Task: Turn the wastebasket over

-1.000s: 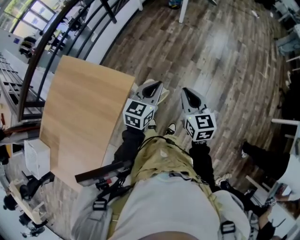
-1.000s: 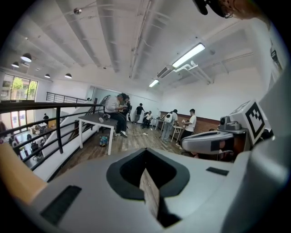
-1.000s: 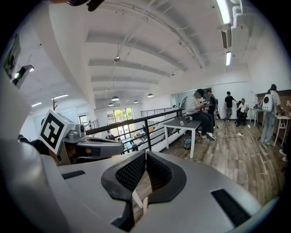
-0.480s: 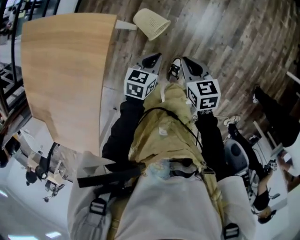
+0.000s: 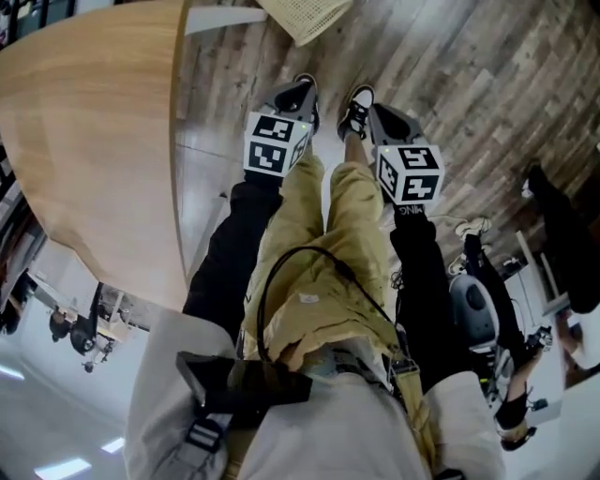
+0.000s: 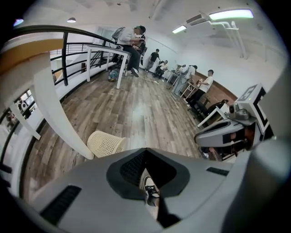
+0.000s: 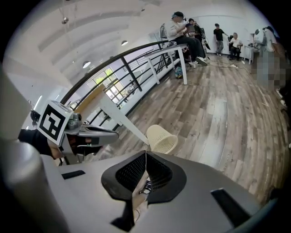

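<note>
I hold both grippers low in front of my legs, pointing down at the wooden floor [image 5: 469,84]. The left gripper [image 5: 300,89] is fully closed, its two tips meeting in a point, and it has hold of nothing. The right gripper [image 5: 375,112] is closed and empty too. In the head view they sit near the middle of the frame, on either side of my shoe [image 5: 354,108], each with its marker cube toward me.

The wastebasket [image 5: 309,17] is at the top edge of the head view, partly cut off. It is a cream mesh basket (lying on its side on the floor, not upright), just beside a white table leg [image 5: 225,19]. It is well apart from both grippers.

From the left gripper [image 6: 146,152] the wastebasket [image 6: 107,143] shows at lower left, above the closed tips. From the right gripper [image 7: 145,154] the wastebasket [image 7: 162,138] sits just above centre.

The wooden tabletop [image 5: 84,141] fills the left of the head view.
</note>
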Demonstrator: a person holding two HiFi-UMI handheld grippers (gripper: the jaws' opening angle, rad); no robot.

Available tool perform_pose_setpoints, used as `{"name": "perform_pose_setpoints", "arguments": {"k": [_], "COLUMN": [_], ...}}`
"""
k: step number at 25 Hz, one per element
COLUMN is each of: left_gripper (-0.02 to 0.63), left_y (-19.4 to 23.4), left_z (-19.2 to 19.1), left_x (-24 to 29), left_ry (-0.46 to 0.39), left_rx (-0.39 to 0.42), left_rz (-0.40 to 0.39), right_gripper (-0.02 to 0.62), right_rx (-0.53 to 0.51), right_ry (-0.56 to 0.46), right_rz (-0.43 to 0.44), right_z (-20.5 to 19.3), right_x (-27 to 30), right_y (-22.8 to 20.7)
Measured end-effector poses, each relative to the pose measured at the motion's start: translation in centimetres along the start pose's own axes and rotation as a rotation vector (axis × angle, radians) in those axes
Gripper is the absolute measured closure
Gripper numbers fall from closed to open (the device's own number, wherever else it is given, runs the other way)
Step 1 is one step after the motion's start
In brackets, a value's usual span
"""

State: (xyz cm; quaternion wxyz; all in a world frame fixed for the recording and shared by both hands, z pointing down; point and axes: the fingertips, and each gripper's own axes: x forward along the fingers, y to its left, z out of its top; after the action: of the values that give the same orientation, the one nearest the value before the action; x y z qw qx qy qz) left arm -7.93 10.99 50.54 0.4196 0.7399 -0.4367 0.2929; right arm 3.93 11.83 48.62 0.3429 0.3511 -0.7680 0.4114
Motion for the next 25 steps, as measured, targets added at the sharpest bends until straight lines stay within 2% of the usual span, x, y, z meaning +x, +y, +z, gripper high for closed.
{"name": "perform_pose_setpoints", "arguments": {"k": [5, 10, 16, 19, 25], "left_gripper": [0.604, 0.604, 0.604, 0.604, 0.603], "left_y": [3.8, 6.7, 8.1, 9.3, 12.3], "left_z": [-2.4, -3.3, -2.6, -2.7, -2.5], "left_x": [4.2, 7.9, 11.0, 12.5, 18.0], "left_ry": [0.053, 0.103, 0.149, 0.193, 0.224], "left_rx": [0.053, 0.113, 0.089, 0.13, 0.186], "left_rz": [0.032, 0.031, -0.028, -0.034, -0.014], "right_gripper": [0.574, 0.574, 0.574, 0.574, 0.574], "right_rx": [-0.034, -0.047, -0.087, -0.059, -0.025], "right_ry": [0.041, 0.067, 0.092, 0.096, 0.113], "right_rz": [0.023, 0.017, 0.025, 0.019, 0.003], "right_z": [-1.8, -2.4, -1.0, -0.7, -0.5], "right_x": [4.9, 9.6, 13.0, 14.4, 18.3], "right_y": [-2.3, -4.6, -6.8, -8.3, -11.1]}}
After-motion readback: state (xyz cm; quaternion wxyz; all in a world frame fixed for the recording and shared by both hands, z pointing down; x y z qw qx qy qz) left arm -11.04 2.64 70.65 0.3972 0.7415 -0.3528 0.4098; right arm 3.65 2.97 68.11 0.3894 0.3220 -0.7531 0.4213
